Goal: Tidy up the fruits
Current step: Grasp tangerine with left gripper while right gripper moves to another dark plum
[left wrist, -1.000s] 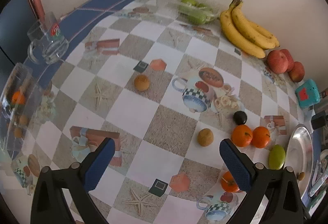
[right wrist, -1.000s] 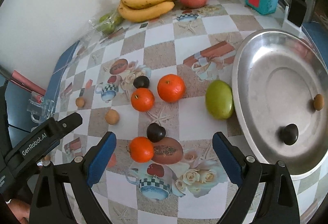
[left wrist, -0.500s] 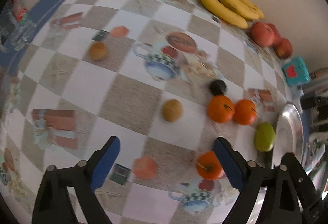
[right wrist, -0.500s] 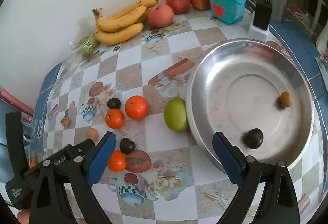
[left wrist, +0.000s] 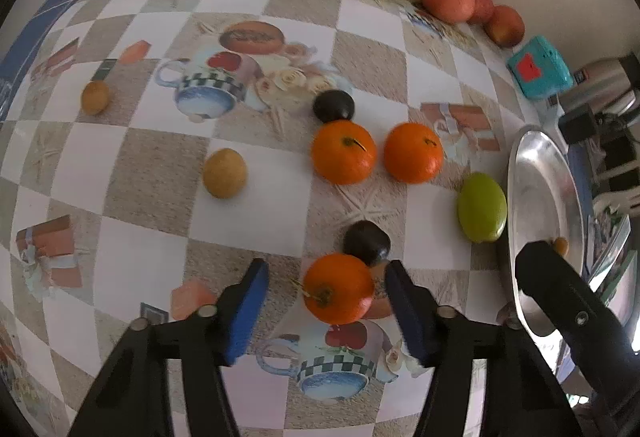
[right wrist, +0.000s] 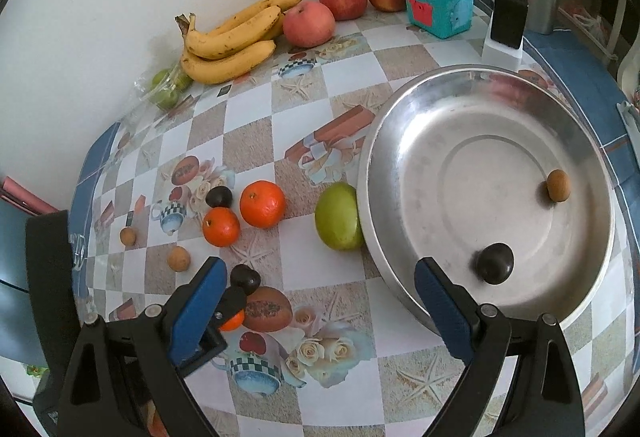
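The left gripper [left wrist: 324, 301] had just been narrowed around the near orange [left wrist: 338, 287], pads not yet touching; the right gripper [right wrist: 320, 301] was held open.

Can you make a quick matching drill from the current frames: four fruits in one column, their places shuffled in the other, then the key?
Column 1
1. green fruit
2. dark plum
3. bananas
4. nearest orange

Column 2
A. between the fingers of the left gripper, which have just been closing, not yet clamped
B. against the outer rim of the metal pan
C. inside the metal pan
D. at the wall, next to the apples

Pairs: 1-B, 2-C, 3-D, 4-A
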{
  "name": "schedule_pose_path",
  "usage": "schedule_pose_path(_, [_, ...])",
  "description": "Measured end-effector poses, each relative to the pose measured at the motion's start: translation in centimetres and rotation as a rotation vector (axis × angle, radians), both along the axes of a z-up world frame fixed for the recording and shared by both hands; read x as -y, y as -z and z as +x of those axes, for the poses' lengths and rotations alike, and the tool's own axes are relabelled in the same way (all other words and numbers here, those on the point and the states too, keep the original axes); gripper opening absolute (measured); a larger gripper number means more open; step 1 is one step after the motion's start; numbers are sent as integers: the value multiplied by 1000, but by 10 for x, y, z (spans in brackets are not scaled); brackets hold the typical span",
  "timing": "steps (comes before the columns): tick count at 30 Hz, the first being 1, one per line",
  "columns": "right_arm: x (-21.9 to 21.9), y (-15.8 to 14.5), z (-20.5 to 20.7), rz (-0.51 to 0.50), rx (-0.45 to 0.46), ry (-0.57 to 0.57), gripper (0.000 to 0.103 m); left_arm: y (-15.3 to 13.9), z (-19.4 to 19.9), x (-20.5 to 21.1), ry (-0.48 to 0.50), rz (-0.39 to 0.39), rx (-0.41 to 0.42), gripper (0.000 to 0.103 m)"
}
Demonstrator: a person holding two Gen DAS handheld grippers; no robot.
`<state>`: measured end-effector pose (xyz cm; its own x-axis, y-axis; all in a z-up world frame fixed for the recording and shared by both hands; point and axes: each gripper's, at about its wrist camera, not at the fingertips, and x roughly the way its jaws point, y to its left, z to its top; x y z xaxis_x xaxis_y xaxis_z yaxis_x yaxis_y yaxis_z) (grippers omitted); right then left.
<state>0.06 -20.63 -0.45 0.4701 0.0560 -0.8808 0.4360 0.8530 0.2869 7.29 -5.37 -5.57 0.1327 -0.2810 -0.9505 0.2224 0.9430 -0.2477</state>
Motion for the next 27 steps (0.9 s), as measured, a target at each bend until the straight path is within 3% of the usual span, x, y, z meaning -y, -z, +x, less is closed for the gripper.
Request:
schedule_pose_path(8, [0,2,0,4,-10,-4,95,0,-3,14,39,22,10,39])
schedule_pose_path(17, [1,4,1,8,-13,-2,95,-7,-2,9,27,2,22,39])
schedule_pose_path(21, [2,4,1,24,3,-5,95,-15,4,-8,-31,-16,45,39])
schedule_pose_path(27, [-9,3,7,11,10,-55,95,-30,16,-50,-195,8,112,39])
